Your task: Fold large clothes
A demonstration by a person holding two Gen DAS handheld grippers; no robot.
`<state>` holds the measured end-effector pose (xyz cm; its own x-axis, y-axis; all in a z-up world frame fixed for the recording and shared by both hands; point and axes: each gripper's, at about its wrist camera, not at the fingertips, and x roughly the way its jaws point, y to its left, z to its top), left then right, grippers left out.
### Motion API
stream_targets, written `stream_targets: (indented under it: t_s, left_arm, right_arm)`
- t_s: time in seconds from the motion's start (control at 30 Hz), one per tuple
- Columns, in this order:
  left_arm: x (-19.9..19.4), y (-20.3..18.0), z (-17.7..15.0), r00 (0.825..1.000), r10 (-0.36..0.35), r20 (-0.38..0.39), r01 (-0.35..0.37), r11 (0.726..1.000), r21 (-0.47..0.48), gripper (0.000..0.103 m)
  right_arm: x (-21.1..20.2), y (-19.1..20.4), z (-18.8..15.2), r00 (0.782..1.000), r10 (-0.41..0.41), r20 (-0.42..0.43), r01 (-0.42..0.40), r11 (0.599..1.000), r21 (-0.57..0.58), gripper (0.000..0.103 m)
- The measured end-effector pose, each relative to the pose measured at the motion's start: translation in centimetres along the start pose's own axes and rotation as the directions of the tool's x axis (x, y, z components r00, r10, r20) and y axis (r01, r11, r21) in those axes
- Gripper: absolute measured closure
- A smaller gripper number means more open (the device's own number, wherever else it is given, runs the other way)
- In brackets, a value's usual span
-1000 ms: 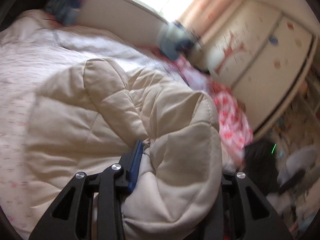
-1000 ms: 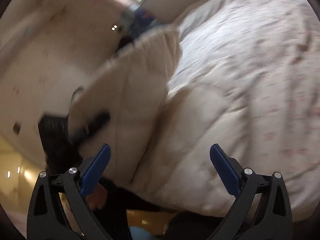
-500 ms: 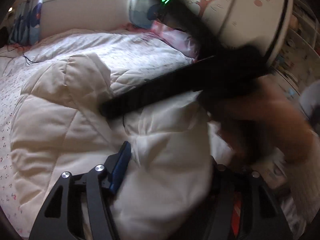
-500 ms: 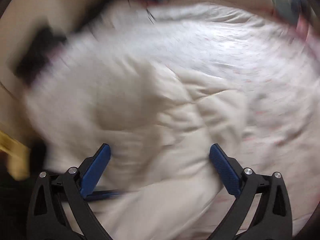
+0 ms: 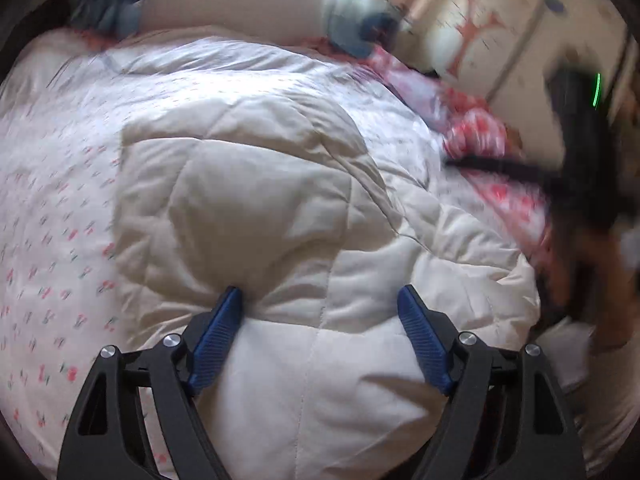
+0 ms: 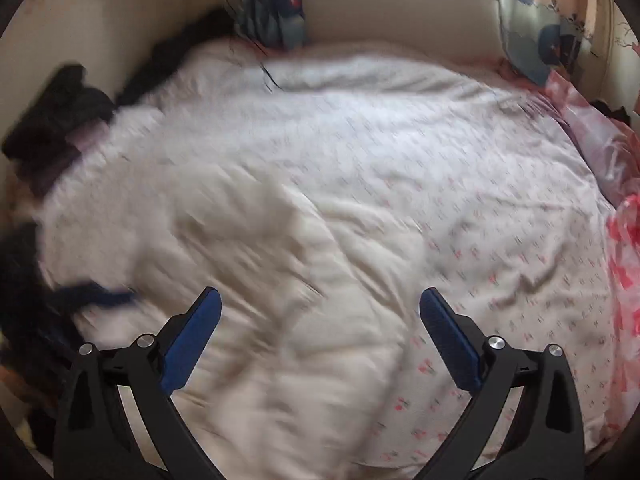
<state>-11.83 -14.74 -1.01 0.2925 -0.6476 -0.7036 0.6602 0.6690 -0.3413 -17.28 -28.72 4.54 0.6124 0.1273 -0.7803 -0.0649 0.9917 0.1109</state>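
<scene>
A cream quilted padded coat (image 5: 256, 208) lies folded over on the bed. My left gripper (image 5: 320, 320) is open, its blue pads either side of a bulging fold at the coat's near edge. My right gripper (image 6: 318, 328) is open and empty, hovering over the coat (image 6: 224, 248), which is blurred in the right wrist view. The right gripper also shows at the right of the left wrist view (image 5: 580, 152) as a dark blurred shape above the coat's right edge.
The bed has a white sheet with small red flowers (image 5: 52, 240). Blue cushions (image 6: 276, 12) lean at the headboard. A pink floral cover (image 5: 476, 136) lies at the bed's right. Dark clothes (image 6: 52, 112) sit at the left wall. A painted wardrobe (image 5: 500, 40) stands right.
My left gripper has opened and let go of the coat's fold, which now lies flatter. My right gripper has swung away to the right of the coat, still open.
</scene>
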Motion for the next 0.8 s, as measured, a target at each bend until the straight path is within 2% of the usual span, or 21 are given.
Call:
stream_targets:
  t_s: [0.03,0.1,0.17,0.23,0.27,0.33,0.4,0.47,0.5,0.53,0.57,0.6,0.67,0.73,0.77,0.8]
  left_arm:
    - [0.4,-0.5,0.3,1.000,-0.009,-0.005,0.009,1.000,0.018,0.027]
    - [1.0,-1.6,0.5,1.000,-0.014,-0.013,0.015,0.999,0.049,0.027]
    - [1.0,-2.0,0.6,1.000,-0.013,-0.023,0.015,0.997,0.080,0.027]
    - [0.8,-1.5,0.8,0.995,-0.088,-0.047,0.091,0.994,0.054,0.027]
    - [0.5,-1.3,1.3,0.991,-0.121,-0.048,0.122,0.992,0.016,0.027]
    - [-1.6,0.1,1.3,0.987,-0.160,-0.009,0.159,0.985,-0.063,0.027]
    - [-3.1,3.6,1.3,0.989,-0.146,0.034,0.150,0.972,-0.182,0.026]
    - [-2.6,7.3,1.5,0.991,-0.125,0.040,0.131,0.943,-0.307,0.021]
    - [-1.7,9.5,1.6,0.992,-0.126,0.025,0.126,0.918,-0.376,0.021]
    - [-0.4,10.7,1.6,0.990,-0.143,0.004,0.131,0.899,-0.418,0.021]
    - [1.3,11.6,1.6,0.981,-0.192,-0.024,0.160,0.873,-0.460,0.021]
    - [2.8,11.6,1.5,0.973,-0.224,-0.053,0.171,0.858,-0.484,0.021]
    - [6.0,11.0,2.1,0.966,-0.242,-0.095,0.169,0.864,-0.475,0.006]
    - [7.4,9.6,2.1,0.969,-0.202,-0.142,0.119,0.885,-0.450,0.005]
    - [7.5,9.0,2.4,0.971,-0.190,-0.144,0.111,0.896,-0.430,0.006]
    - [7.2,8.0,3.3,0.976,-0.172,-0.134,0.110,0.918,-0.380,0.006]
  right_arm:
    - [0.8,0.2,0.9,1.000,0.007,-0.014,-0.007,1.000,-0.012,0.007]
    - [3.1,0.9,1.7,0.994,-0.085,-0.061,0.080,0.994,-0.075,0.007]
    - [6.8,0.9,0.1,0.954,-0.262,-0.143,0.243,0.960,-0.138,0.007]
    - [9.3,-1.2,-2.2,0.960,-0.206,-0.190,0.202,0.979,-0.039,0.007]
    - [9.2,-2.0,-2.9,0.965,-0.190,-0.182,0.195,0.981,0.006,0.007]
    - [8.5,-2.3,-3.4,0.963,-0.212,-0.169,0.218,0.976,0.020,0.007]
    - [8.2,-2.1,-3.8,0.958,-0.235,-0.166,0.241,0.970,0.020,0.007]
    - [8.1,-1.8,-4.3,0.953,-0.255,-0.165,0.263,0.964,0.030,0.007]
    - [8.2,-1.9,-4.4,0.950,-0.267,-0.160,0.276,0.960,0.037,0.007]
    - [7.8,-1.7,-4.8,0.949,-0.277,-0.152,0.288,0.956,0.055,0.007]
    - [7.5,-1.7,-5.3,0.949,-0.282,-0.138,0.295,0.952,0.082,0.007]
    - [7.3,-1.7,-6.0,0.952,-0.281,-0.121,0.295,0.949,0.111,0.007]
    - [7.6,-2.9,-6.8,0.969,-0.228,-0.094,0.243,0.948,0.204,0.007]
    - [8.4,-4.8,-7.8,0.992,-0.107,-0.072,0.126,0.928,0.351,0.007]
    - [8.7,-5.6,-8.2,0.997,-0.066,-0.049,0.080,0.914,0.398,0.007]
    - [8.8,-5.9,-8.2,0.999,-0.048,-0.026,0.054,0.907,0.418,0.006]
